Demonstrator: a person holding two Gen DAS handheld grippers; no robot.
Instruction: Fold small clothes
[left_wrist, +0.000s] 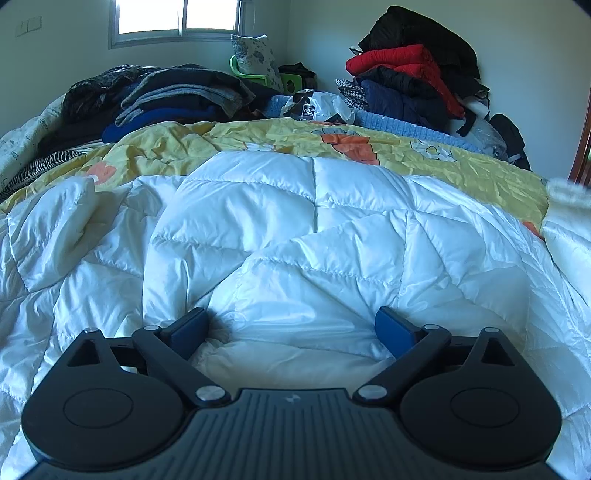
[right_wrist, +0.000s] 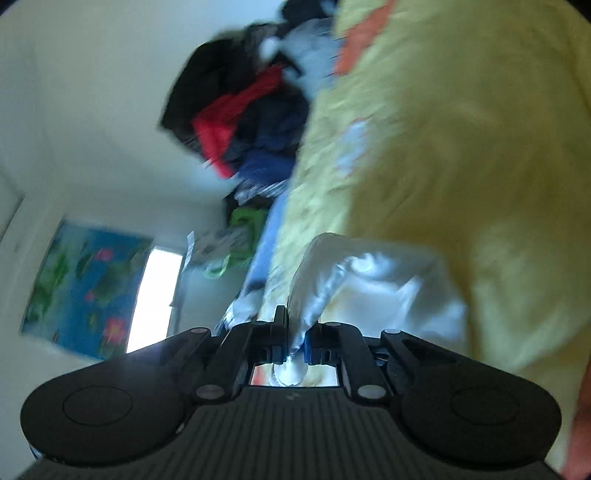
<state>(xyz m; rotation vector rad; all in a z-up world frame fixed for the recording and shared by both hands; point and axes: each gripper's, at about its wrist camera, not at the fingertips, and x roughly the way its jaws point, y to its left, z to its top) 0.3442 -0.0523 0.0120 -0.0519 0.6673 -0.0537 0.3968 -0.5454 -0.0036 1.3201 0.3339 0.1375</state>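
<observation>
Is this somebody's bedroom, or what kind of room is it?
Most likely a bedroom. There is a bed with a yellow flowered cover, a white quilted garment spread on it, heaps of clothes against the wall, and a window.

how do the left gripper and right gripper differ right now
The left gripper is open, its blue pads spread wide over the white quilted garment with nothing pinched; the right gripper is shut on a fold of shiny white fabric. The left wrist view is sharp and level; the right wrist view is blurred and rolled sideways. Both are black with blue pads.
</observation>
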